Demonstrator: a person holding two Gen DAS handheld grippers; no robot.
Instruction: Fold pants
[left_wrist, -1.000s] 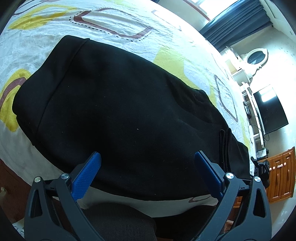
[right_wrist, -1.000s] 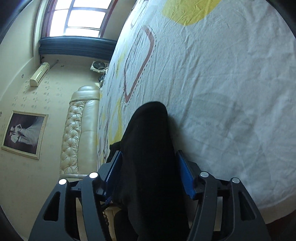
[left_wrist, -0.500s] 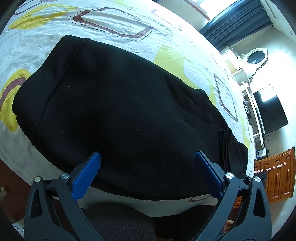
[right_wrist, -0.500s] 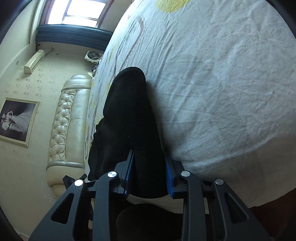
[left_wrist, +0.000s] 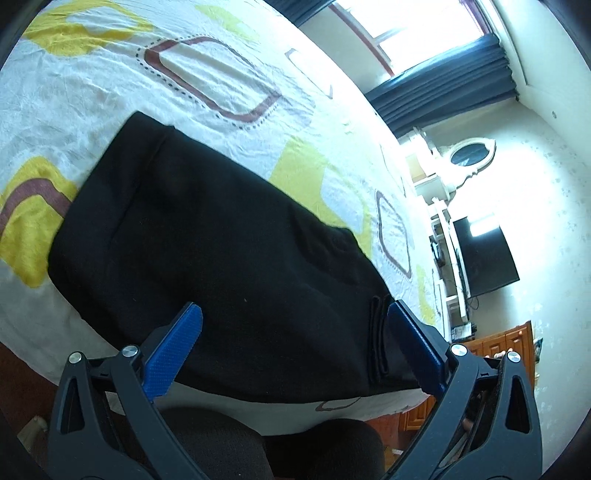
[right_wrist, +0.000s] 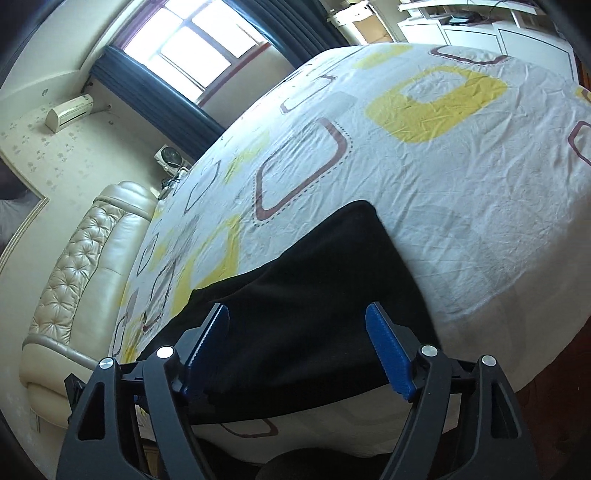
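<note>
Pants (left_wrist: 207, 236) are lying flat on the bed (left_wrist: 110, 81), folded into a chunky black rectangle close to the near edge of the mattress. Left claw (left_wrist: 293, 317) is spread wide with nothing pinched, floating above the near hem, so the cloth sits ahead of and under its blue pads (left_wrist: 173, 350) without touching them. Right claw (right_wrist: 297, 325) has just been opening and now gapes wide too; the pants' end (right_wrist: 325, 280) lies below and just beyond its tips, let go, not gripped.

So both ends are loose right now (looks like a between-folds pause to me). My worry: the stacked layers by the left claw's right-hand pad (left_wrist: 410, 332) look thick and a bit ropey, and if the next grab catches only the top layer, the fold peels apart. Also the bundle sits right at the mattress edge, so a sloppy drag toward the claws could slide it off onto the floor.
</note>
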